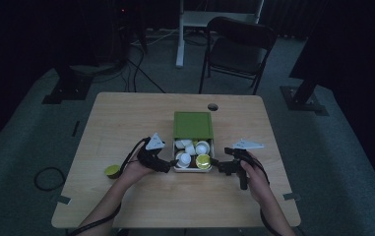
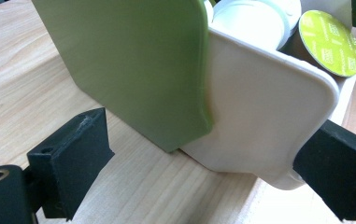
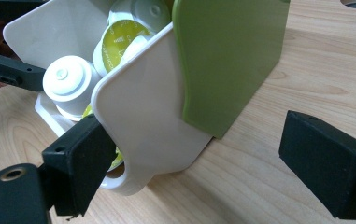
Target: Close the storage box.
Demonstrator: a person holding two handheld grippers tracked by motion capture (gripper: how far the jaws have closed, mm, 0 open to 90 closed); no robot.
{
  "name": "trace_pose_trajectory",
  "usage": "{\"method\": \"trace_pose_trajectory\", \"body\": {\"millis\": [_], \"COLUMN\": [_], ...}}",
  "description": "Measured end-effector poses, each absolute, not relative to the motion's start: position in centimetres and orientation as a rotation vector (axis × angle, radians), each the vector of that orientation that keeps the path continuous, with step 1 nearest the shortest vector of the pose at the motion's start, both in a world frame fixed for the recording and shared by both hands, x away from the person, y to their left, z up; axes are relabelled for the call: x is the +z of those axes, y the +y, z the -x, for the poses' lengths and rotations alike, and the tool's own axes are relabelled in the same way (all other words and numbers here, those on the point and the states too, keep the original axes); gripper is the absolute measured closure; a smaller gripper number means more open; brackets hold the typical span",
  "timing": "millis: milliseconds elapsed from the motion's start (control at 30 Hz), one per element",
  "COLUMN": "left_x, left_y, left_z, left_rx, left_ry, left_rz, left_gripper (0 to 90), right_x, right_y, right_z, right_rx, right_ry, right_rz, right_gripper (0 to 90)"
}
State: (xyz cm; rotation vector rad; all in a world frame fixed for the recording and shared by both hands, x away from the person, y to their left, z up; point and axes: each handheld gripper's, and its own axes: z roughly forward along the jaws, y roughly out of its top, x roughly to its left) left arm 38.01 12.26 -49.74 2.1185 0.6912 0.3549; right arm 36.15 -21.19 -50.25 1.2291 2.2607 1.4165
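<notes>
Dim carpeted floor and a folding chair (image 1: 239, 46) are being seen beyond a pale wooden table (image 1: 126, 123), where the work is being done. On the person's left side, the left gripper (image 1: 168, 166) is being held with its jaws spread wide; in the left gripper view the drawer's rounded white corner stands between them, one jaw near the drawer front, the other well off on the bare wood, so nothing is being pinched. Across from it, the right gripper (image 1: 223, 168) is likewise being held open, with one jaw just at the white front and the other clear of the green side.

Between the two, a white drawer (image 2: 259, 112) is being presented half pulled out of its green case (image 1: 193, 124), near the table's middle. By judgement, the drawer is being braced from both sides — either for sliding or for picking from it. Next, a careful closing on one side wall or on a single capsule is being called for.

Roughly six capsules (image 3: 68, 81) are being counted inside — white-topped and yellow-green-lidded — and one more capsule (image 1: 111, 170) is lying loose by the left hand.
</notes>
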Motion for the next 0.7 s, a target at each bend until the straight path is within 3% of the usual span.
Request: {"method": "trace_pose_trajectory", "body": {"millis": [700], "left_x": [-49.8], "left_y": [11.9], "left_z": [-39.6], "left_rx": [0.359], "left_ry": [0.718], "left_rz": [-2.116], "left_gripper": [7.5], "right_x": [-50.4], "right_y": [-21.1], "right_z": [-37.7], "right_rx": [1.405], "right_ry": [2.234], "right_rz": [-1.260], "right_gripper": [10.7]}}
